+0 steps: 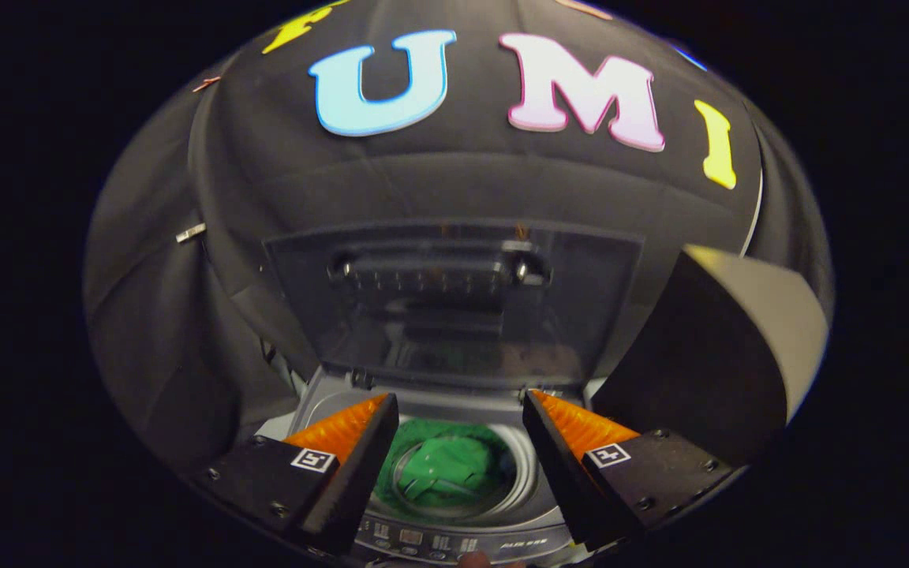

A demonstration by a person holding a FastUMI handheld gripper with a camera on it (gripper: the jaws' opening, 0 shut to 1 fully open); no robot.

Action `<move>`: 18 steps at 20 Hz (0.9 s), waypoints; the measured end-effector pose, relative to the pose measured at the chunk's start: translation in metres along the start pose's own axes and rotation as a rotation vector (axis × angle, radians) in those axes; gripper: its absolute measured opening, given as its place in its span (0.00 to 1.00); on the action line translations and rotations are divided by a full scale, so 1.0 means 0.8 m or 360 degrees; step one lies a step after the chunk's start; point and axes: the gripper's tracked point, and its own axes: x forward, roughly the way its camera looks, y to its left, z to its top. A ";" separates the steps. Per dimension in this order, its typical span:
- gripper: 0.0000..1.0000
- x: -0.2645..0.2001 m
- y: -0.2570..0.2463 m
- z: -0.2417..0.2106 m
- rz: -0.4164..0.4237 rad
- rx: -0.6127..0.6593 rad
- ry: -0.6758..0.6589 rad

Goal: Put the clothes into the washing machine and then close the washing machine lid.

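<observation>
A: Item one, nearest?
B: Gripper (pixel 460 430), entered as spread wide; nothing is held between the fingers (pixel 344 465), and no contact with anything is seen. A square marker is carried on each finger body.

A: Item two?
B: Control panel (pixel 439 543), listed just under and between the fingers; a row of small buttons is seen on it. A fingertip (pixel 474 559) of a person is noted at the panel's near edge.

A: Item three, the task's thing?
B: Clothes (pixel 447 465), green, recorded inside the drum (pixel 521 473) of the washer (pixel 320 394), viewed through the gap between the fingers and just beyond them. A round, clear-looking disc is seen lying over the green fabric; what it is cannot be told.

A: Item four?
B: Lid (pixel 454 304), entered as raised and standing upright behind the drum opening, hinged at the washer's rear rim. It is dark and see-through, with a handle bar across its upper part.

A: Item five?
B: Box (pixel 707 355), dark with a pale top face, placed right of the washer, beside the lid.

A: Farthest?
B: Black cloth wall (pixel 265 173), hung behind the lid
</observation>
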 end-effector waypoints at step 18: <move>0.98 -0.055 -0.041 0.271 -0.0077 -0.0016 -0.0843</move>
